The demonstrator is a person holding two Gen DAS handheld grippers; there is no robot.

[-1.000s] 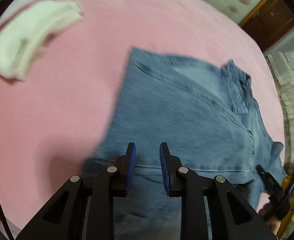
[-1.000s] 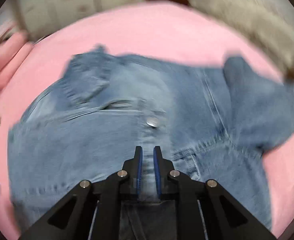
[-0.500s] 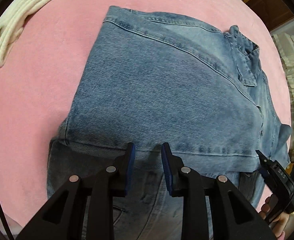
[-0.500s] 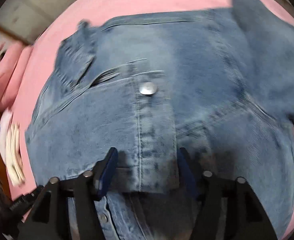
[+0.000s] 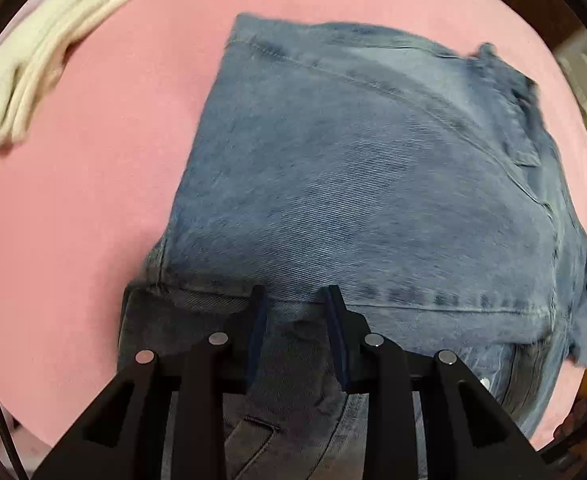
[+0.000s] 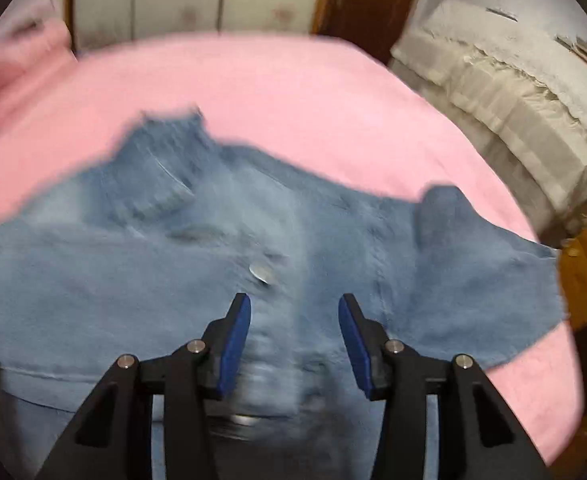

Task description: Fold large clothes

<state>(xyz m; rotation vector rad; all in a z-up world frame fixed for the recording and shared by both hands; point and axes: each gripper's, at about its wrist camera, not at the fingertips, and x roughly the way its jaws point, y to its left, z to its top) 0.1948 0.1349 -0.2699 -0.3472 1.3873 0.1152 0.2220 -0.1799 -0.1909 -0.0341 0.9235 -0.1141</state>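
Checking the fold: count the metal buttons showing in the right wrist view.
2. One button lies on the denim jacket just beyond the right claw; a blurred button sits between its fingers, nearer the camera. Folds may hide more.

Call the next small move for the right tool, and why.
Probably swing the right tool toward the sleeve spread out to the right and pinch it for the next fold. Both tools are open and hold nothing, the jacket body is already folded over, and that sleeve lies flat on the pink bed.
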